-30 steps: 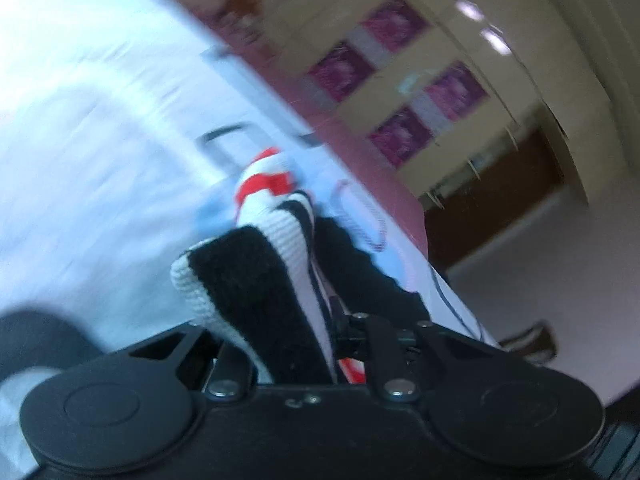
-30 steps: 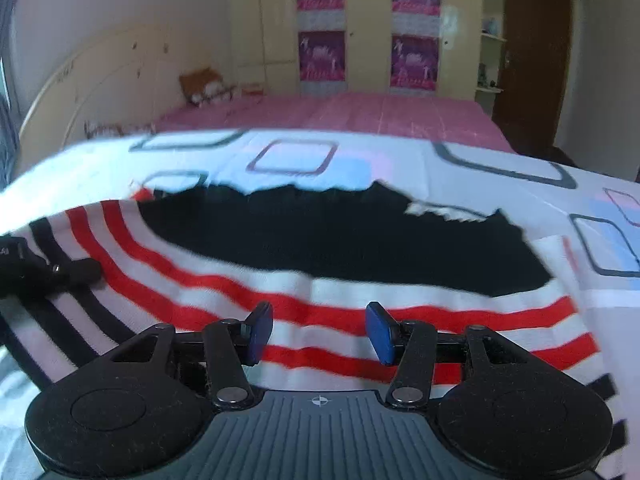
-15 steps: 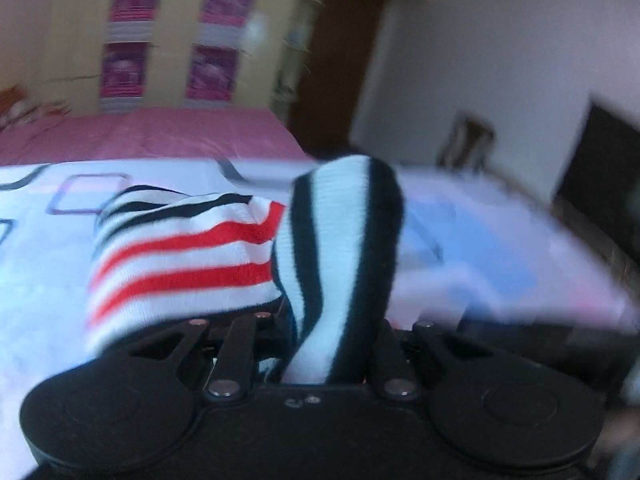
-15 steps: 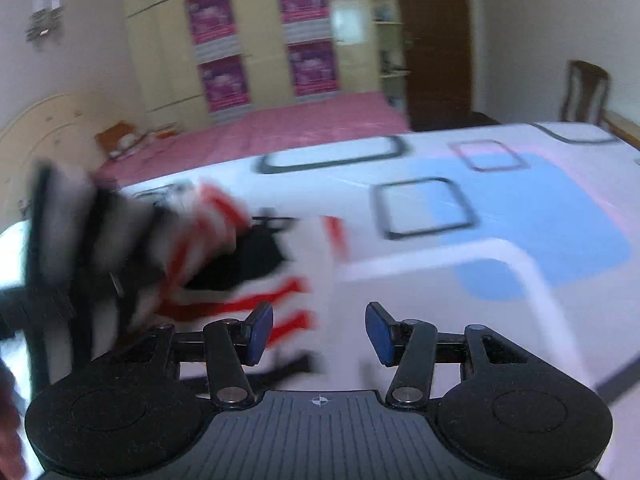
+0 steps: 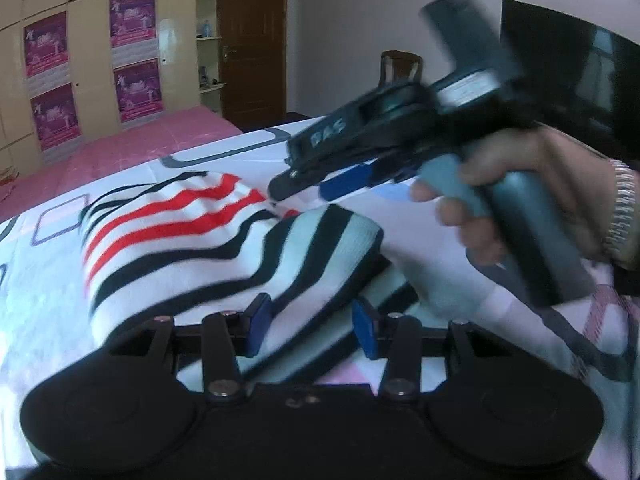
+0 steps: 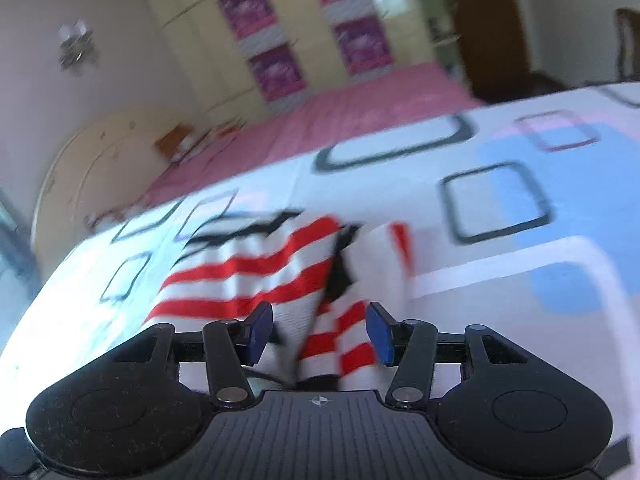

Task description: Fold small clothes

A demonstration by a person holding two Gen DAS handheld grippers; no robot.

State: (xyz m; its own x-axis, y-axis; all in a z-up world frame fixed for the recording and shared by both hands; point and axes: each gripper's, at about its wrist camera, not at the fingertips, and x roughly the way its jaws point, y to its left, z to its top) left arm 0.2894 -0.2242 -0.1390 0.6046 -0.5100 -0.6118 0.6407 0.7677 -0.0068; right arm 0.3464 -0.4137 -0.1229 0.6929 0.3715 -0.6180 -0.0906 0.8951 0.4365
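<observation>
Bed (image 5: 48, 280) | striped sweater (image 5: 200, 240) folded over | your left gripper (image 5: 310, 326) fingers opening, releasing it | right gripper (image 6: 320, 330) fingers apart, empty | next: flatten the fold.

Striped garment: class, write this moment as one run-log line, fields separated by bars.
striped garment: folded over on bedsheet | left gripper: jaws opening, cloth between pads | right gripper: open, over garment | fold: laid down
</observation>
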